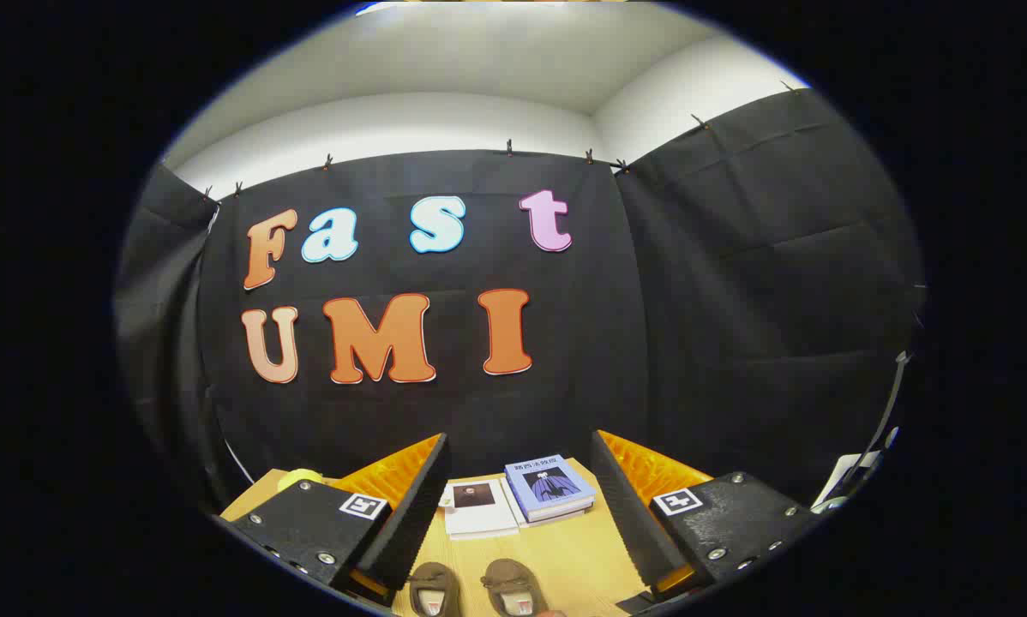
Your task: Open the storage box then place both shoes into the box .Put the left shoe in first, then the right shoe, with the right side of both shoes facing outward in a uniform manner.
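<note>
On the wooden table (565,557), two brown, seemingly suede shoes (475,590) lie between the open tool's (518,501) ridged fingers.

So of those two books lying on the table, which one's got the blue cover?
The blue book is the one nearer the right finger, lying beyond the open gripper. The other book beside it is white, nearer the left finger.

A light wooden table (565,557) carries everything. Two brown shoes (475,590) lie side by side at its near edge, toes pointing toward the far edge. Toward the far edge lie two books: a white one (477,507) and, just beside it on the right, a blue one (549,487) resting on a further white book. Something yellow (301,478) sits near the far left corner; what it is cannot be told.
</note>
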`<state>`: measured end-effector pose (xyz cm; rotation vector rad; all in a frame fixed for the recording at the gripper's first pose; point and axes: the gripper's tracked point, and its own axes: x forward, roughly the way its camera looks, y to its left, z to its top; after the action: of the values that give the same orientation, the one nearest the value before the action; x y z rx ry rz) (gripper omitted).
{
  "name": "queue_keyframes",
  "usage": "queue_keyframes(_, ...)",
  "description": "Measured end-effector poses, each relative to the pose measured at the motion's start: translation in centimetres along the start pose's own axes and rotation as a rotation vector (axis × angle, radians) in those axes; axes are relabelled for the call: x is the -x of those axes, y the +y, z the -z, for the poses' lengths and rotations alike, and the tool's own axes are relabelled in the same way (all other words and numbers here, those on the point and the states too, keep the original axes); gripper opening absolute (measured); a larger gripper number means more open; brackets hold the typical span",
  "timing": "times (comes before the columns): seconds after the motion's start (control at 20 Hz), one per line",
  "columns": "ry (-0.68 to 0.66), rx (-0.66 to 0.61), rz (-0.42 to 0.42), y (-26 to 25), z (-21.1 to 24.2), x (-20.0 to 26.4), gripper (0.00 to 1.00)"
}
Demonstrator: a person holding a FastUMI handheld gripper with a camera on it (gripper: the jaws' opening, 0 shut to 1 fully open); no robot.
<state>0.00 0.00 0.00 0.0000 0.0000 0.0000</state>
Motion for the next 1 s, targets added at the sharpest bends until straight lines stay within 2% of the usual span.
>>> queue_keyframes(0.65,0.041,0.03,-0.005,-0.1,0.9,0.4,0.97)
queue_keyframes(1.0,0.074,0.005,-0.048,1.3,2.5,0.1,0.97)
